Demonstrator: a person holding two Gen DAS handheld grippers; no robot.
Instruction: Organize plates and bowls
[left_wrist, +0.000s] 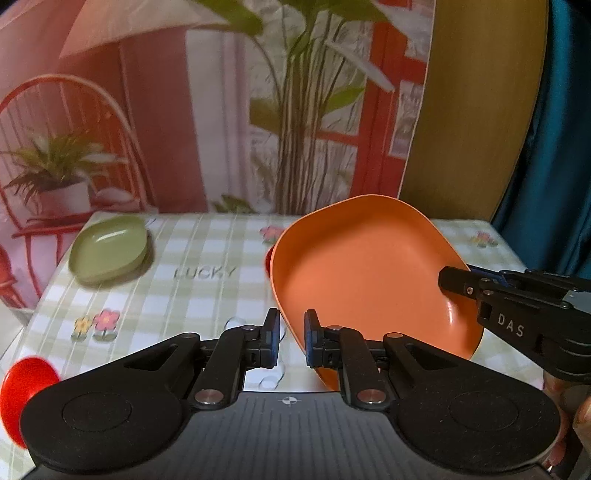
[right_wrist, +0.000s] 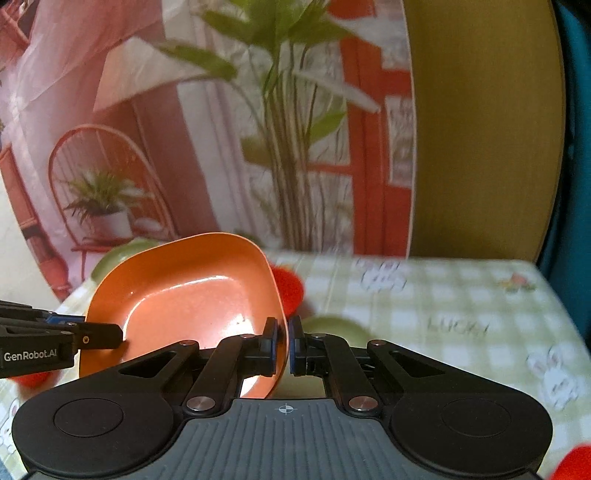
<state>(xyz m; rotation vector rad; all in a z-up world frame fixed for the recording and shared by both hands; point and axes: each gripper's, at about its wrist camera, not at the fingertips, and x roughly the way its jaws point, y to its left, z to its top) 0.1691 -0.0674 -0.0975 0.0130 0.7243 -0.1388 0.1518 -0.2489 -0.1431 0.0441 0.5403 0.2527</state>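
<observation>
An orange square plate (left_wrist: 365, 273) is held tilted above the checked table; it also shows in the right wrist view (right_wrist: 192, 295). My right gripper (right_wrist: 283, 341) is shut on its rim, and its fingers (left_wrist: 458, 282) reach in from the right in the left wrist view. My left gripper (left_wrist: 291, 339) stands at the plate's lower left edge with its jaws a little apart around the rim; its fingers (right_wrist: 99, 338) touch the plate's left side. A green plate (left_wrist: 109, 249) lies at the far left of the table.
A red dish (left_wrist: 26, 384) lies at the near left table edge. Another red dish (right_wrist: 288, 288) sits behind the orange plate, and a green dish (right_wrist: 336, 326) lies under it. A printed backdrop (left_wrist: 221, 110) hangs behind the table (left_wrist: 184, 295).
</observation>
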